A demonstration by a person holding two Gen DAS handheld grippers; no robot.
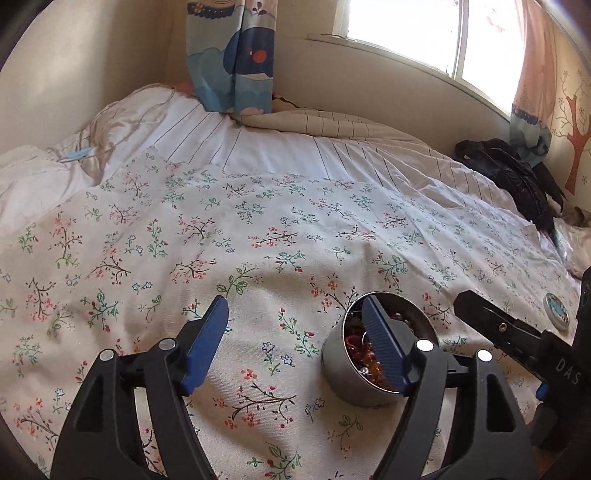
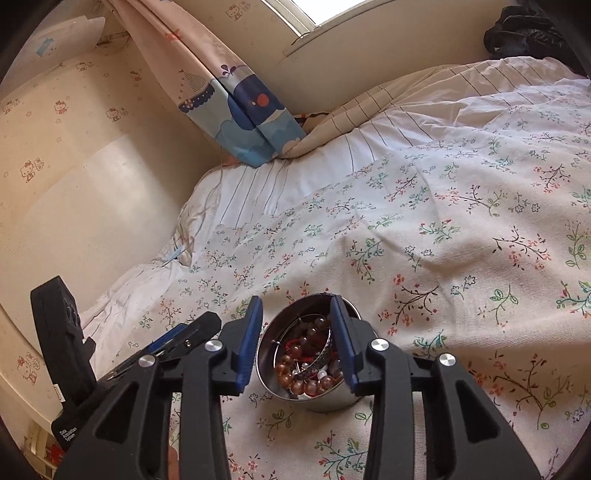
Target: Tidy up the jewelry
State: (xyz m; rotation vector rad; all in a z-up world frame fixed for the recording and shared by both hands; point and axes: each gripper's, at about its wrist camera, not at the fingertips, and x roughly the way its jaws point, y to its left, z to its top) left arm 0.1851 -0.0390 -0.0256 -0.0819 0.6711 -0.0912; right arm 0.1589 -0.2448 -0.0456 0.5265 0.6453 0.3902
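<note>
Left wrist view: nearest the lens, the left gripper (image 1: 295,314) hangs over the floral bedsheet (image 1: 184,240) with its jaws spread wide and nothing between them; its right finger crosses in front of the round metal tin (image 1: 354,384), hiding part of the rim and of the beads heaped inside; the tin sits upright on the sheet, just right of centre; the black right gripper (image 1: 517,332) reaches in from the right edge towards the tin, and whether it touches cannot be told here; beyond it, near that edge, a small round lid (image 1: 556,310) with a blue top lies flat on the sheet, apart from the tin; further back lie a striped white duvet (image 1: 277,147), a black garment (image 1: 517,173) by the wall, and a whale-print curtain (image 1: 240,62) below the bright window (image 1: 406,22).

Right wrist view: the right gripper (image 2: 295,306) straddles the tin (image 2: 325,400), jaws moderately wide, the left finger outside the tin's wall and the right finger over its opening; it grips nothing; brown and red bead bracelets (image 2: 306,365) with a metal bangle fill the tin; the left gripper (image 2: 177,336) lies just left, partly behind the right one's finger; the sheet (image 2: 443,240) spreads beyond, the curtain (image 2: 251,114) behind.
</note>
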